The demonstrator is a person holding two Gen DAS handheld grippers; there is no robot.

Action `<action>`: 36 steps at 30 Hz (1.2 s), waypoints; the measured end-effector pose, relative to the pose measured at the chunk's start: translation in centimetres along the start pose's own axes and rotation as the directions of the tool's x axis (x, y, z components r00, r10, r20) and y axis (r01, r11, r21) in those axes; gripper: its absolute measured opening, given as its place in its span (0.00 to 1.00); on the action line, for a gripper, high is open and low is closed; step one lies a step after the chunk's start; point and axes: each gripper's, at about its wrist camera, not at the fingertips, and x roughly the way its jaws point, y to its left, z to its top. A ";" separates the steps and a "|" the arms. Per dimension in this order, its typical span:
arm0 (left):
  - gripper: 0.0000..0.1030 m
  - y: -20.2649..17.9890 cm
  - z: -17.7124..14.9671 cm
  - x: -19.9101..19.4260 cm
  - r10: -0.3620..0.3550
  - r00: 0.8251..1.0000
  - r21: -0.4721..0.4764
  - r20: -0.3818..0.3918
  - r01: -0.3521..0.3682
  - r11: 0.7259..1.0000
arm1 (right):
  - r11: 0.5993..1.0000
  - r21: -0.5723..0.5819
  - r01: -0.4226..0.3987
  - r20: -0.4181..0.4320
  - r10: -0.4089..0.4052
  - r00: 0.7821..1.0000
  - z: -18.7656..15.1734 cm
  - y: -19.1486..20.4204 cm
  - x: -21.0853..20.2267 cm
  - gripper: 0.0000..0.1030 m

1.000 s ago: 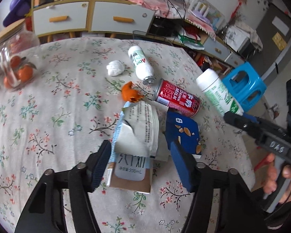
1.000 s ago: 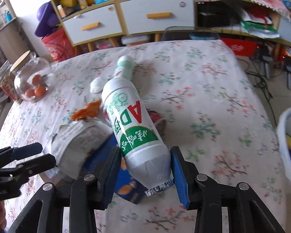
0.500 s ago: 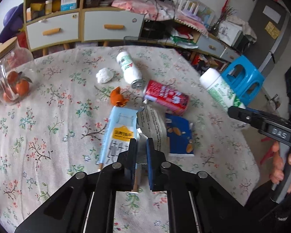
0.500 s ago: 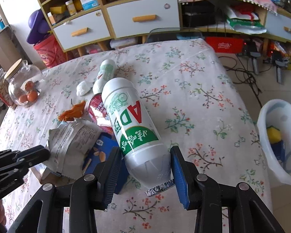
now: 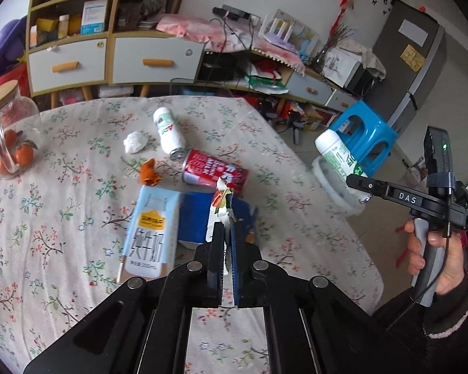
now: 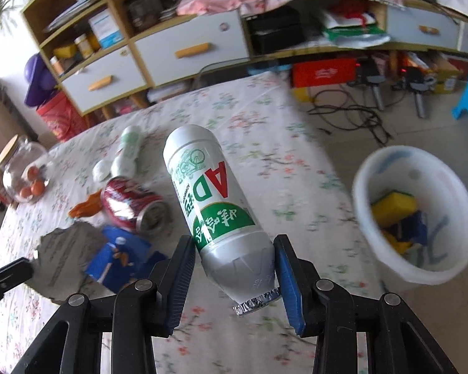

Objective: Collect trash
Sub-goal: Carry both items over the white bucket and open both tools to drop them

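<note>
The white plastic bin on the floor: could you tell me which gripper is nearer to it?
Right. The right gripper, shut on a white AD bottle, is past the table edge beside the white plastic bin. The left gripper, pinching a torn wrapper, is over the table.

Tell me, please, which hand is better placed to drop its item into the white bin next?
Right, probably: its tool grips the white bottle beside the white bin, whereas the left tool pinches a wrapper over mid-table.
</note>
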 end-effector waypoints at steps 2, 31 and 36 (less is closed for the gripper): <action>0.03 -0.5 0.1 -0.1 -0.012 1.000 -0.003 0.003 0.012 1.000 | 0.999 0.031 0.010 0.007 -0.010 1.000 -0.1 -1.7 -0.8 0.44; 0.03 -18.4 6.4 10.5 -0.178 0.981 0.171 -0.075 0.189 0.967 | 0.923 0.348 0.162 0.014 -0.178 0.984 -1.0 -20.0 -4.8 0.67; 0.03 -21.5 7.2 13.8 -0.182 0.978 0.207 -0.104 0.200 0.958 | 0.907 0.382 0.177 0.012 -0.196 0.981 -1.9 -22.1 -6.2 0.67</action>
